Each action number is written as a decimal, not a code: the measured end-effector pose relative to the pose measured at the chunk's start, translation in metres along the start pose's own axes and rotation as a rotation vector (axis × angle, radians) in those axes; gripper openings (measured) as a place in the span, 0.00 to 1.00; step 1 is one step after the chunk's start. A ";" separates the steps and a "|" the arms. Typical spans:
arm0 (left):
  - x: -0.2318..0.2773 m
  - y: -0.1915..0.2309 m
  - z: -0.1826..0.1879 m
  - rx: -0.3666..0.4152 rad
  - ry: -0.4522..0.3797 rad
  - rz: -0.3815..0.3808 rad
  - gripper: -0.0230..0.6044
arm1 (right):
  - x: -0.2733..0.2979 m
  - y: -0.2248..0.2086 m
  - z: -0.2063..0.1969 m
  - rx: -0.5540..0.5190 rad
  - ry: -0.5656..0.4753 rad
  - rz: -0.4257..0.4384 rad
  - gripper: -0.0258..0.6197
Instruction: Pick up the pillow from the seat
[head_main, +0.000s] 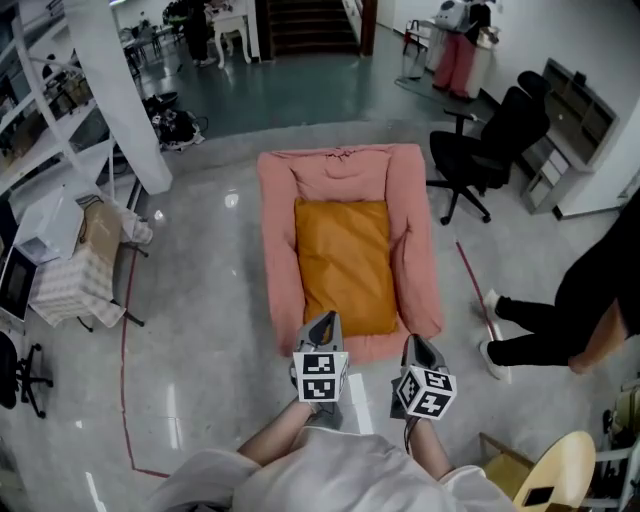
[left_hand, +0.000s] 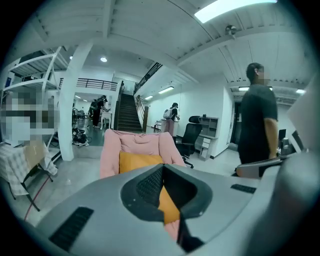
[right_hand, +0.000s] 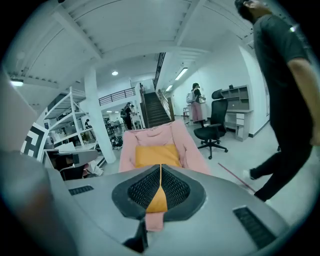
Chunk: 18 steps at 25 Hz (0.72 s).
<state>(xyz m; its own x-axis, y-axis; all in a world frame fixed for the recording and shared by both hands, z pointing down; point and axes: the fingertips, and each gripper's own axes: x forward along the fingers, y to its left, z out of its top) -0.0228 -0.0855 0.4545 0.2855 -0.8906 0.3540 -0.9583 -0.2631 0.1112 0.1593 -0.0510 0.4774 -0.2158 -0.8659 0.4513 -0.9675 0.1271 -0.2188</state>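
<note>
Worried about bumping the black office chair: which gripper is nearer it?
Right. The right gripper is at the pink seat's near right corner, the office chair beyond on that side; the left gripper is further left, by the orange pillow.

You stand on a glossy grey floor marked with red tape. A white column rises at your left, and a dark staircase lies ahead. A black office chair stands at your right near grey shelving. Strip lighting runs along the white ceiling.
</note>
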 end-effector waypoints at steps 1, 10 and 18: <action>0.011 0.006 0.004 -0.002 0.002 0.003 0.03 | 0.012 0.001 0.006 -0.002 0.003 0.005 0.09; 0.079 0.045 0.022 -0.021 0.029 0.037 0.03 | 0.091 0.006 0.034 -0.029 0.048 0.040 0.09; 0.099 0.064 0.011 -0.061 0.061 0.087 0.03 | 0.123 -0.001 0.031 -0.010 0.116 0.074 0.09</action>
<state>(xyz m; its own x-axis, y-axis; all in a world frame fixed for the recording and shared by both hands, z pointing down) -0.0562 -0.1946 0.4869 0.2029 -0.8844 0.4203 -0.9779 -0.1609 0.1335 0.1374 -0.1727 0.5057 -0.3000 -0.7920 0.5316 -0.9494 0.1940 -0.2469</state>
